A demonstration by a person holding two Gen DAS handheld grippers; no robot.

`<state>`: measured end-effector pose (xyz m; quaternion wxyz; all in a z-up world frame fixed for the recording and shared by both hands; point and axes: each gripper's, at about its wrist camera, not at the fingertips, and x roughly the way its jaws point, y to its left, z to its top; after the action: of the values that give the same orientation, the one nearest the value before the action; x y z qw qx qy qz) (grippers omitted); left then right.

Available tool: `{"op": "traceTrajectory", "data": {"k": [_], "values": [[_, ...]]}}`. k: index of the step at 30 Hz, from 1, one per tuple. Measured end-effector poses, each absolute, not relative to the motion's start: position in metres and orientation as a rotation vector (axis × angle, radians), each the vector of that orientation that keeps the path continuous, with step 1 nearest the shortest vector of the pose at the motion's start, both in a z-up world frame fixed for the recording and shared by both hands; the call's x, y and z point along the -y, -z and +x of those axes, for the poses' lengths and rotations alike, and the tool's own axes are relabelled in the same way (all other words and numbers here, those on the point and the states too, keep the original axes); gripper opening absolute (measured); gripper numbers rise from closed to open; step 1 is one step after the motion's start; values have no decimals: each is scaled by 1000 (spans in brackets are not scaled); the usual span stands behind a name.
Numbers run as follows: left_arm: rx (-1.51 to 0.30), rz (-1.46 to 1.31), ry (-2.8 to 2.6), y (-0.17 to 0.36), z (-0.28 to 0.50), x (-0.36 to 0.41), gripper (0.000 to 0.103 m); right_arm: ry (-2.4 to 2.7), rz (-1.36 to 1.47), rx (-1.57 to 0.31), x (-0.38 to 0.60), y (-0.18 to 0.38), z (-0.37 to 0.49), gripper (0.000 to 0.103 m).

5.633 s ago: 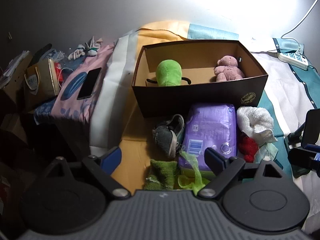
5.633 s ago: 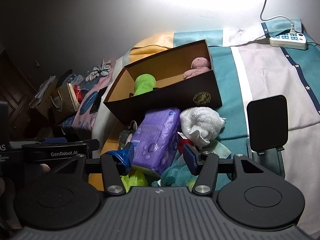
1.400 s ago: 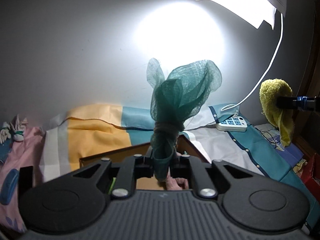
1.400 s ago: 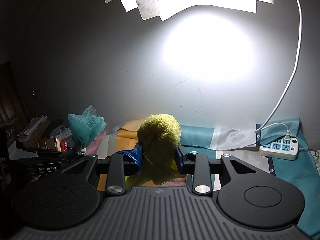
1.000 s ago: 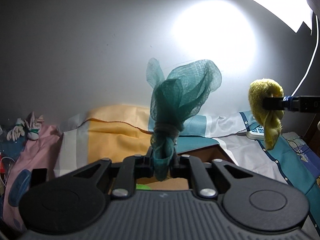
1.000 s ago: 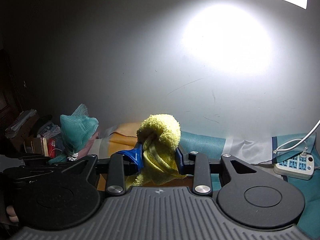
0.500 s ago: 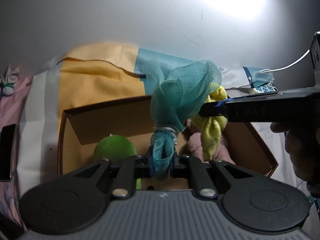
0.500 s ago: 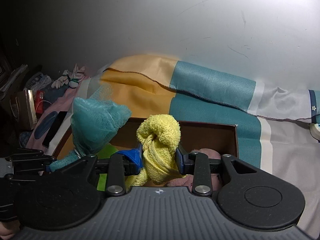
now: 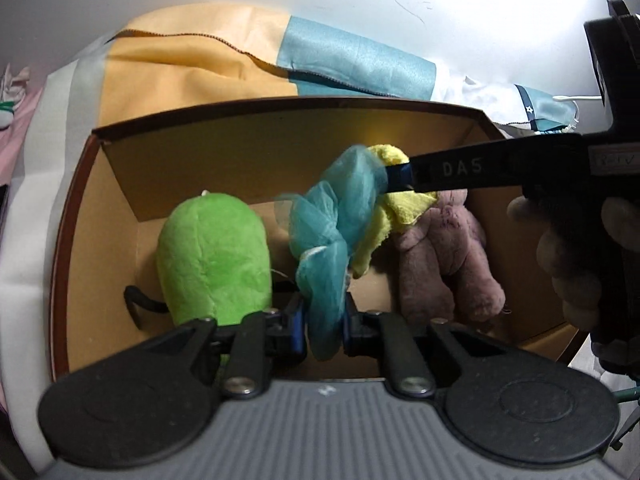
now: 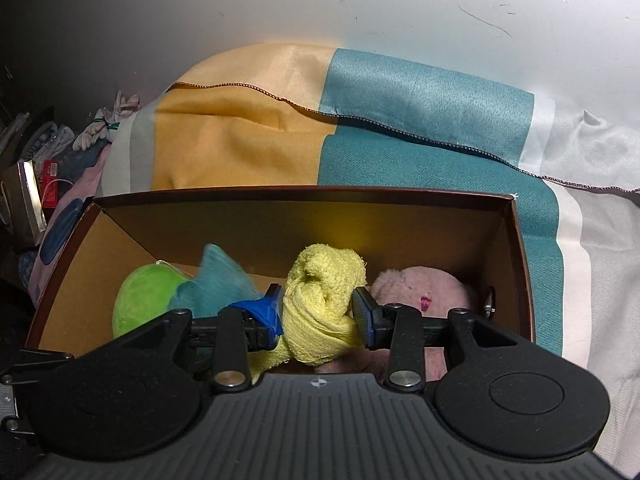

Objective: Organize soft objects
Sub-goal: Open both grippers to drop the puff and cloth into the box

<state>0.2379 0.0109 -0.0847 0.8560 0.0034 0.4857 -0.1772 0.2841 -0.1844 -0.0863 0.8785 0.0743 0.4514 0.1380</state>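
Note:
An open brown cardboard box (image 9: 280, 108) (image 10: 304, 194) lies on the bed. Inside are a green plush (image 9: 214, 256) (image 10: 144, 296) at the left and a pink plush (image 9: 444, 252) (image 10: 424, 288) at the right. My left gripper (image 9: 324, 320) is shut on a teal mesh pouf (image 9: 336, 216) (image 10: 218, 280), held over the box's middle. My right gripper (image 10: 318, 312), which reaches in from the right in the left wrist view (image 9: 400, 174), is shut on a yellow towel (image 10: 324, 300) (image 9: 394, 208), held over the box beside the pouf.
A striped yellow, teal and white bedspread (image 10: 360, 120) (image 9: 200, 52) covers the bed behind the box. Clutter and a small gold box (image 10: 28, 196) sit at the far left. A white wall (image 10: 320, 0) rises behind the bed.
Both grippers have tilted down and moved closer into the box, each still holding its item. The pouf and towel now hang lower between the two plush toys.

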Motion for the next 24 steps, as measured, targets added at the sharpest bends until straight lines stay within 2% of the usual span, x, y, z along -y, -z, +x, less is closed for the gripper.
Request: {"op": "traceTrajectory", "data": {"k": [2, 3, 4, 24], "values": [[-1021, 7, 366, 84, 238, -11, 28, -284, 174, -948, 187, 87, 284, 22], [-1013, 10, 364, 83, 236, -11, 40, -289, 183, -946, 189, 87, 284, 23], [-1004, 10, 360, 82, 235, -11, 44, -291, 184, -940, 190, 84, 283, 23], [-799, 130, 210, 0, 156, -11, 53, -276, 222, -749, 208, -4, 191, 24]]}}
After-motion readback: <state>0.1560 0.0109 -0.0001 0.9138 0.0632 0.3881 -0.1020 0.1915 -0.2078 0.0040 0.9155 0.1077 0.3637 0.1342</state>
